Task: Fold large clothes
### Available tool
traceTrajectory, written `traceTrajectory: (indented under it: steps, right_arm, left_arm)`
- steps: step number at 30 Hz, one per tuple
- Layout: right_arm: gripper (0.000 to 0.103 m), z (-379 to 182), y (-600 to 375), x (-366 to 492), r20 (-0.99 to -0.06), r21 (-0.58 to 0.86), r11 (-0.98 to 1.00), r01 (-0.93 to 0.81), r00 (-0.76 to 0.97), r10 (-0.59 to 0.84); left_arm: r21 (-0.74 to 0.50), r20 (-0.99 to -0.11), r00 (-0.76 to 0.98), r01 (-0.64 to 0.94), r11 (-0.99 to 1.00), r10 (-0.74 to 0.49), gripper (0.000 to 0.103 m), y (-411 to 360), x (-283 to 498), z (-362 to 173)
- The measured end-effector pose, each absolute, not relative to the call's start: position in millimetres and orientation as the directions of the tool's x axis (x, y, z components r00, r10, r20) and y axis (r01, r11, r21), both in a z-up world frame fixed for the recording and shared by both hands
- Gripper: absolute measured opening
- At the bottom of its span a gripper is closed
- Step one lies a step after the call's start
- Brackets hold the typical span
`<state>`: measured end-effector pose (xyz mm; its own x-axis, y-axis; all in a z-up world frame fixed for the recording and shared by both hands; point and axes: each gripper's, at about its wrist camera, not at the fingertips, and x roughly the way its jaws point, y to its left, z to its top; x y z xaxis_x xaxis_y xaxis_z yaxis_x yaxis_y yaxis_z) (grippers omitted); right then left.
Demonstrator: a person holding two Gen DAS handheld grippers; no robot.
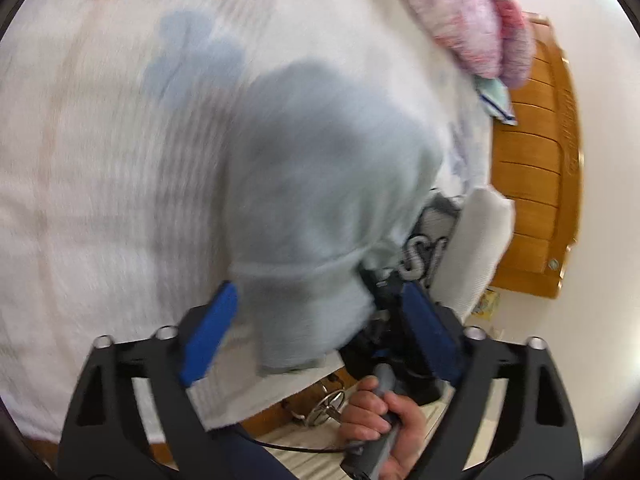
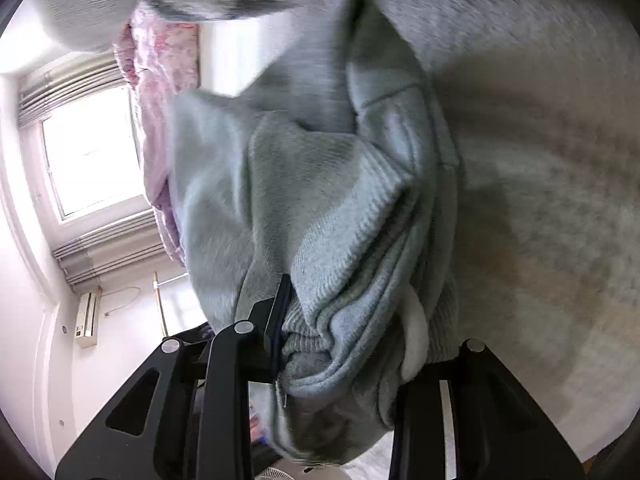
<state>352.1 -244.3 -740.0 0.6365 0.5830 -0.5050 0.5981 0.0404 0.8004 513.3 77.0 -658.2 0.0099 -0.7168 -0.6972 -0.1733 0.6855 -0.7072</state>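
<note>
A pale grey-blue sweatshirt (image 1: 316,184) hangs bunched over the white bed sheet (image 1: 100,200). My left gripper (image 1: 316,320) is open, its blue pads (image 1: 208,340) on either side of the garment's lower edge without pinching it. My right gripper (image 2: 352,332) is shut on a thick bunch of the same sweatshirt (image 2: 320,208), with ribbed hem folds packed between the jaws; its right finger is hidden by cloth. The right gripper and the hand holding it (image 1: 380,412) show low in the left wrist view, under the garment.
A pink fuzzy blanket (image 1: 468,12) lies at the head of the bed by a wooden headboard (image 1: 536,168). A folded white cloth (image 1: 480,240) hangs at the bed's edge. A window (image 2: 88,152) and wall air conditioner (image 2: 86,320) are at the left of the right wrist view.
</note>
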Motion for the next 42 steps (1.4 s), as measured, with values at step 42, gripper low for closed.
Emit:
traceTrajectory:
  steps: [42]
  right_arm:
    - [0.027, -435.0, -294.1, 382.2, -0.509, 0.799, 0.589, 0.117, 0.653, 0.561]
  left_arm:
    - [-0.7, -0.56, 0.552, 0.084, 0.709, -0.618, 0.066, -6.6, 465.9, -438.5]
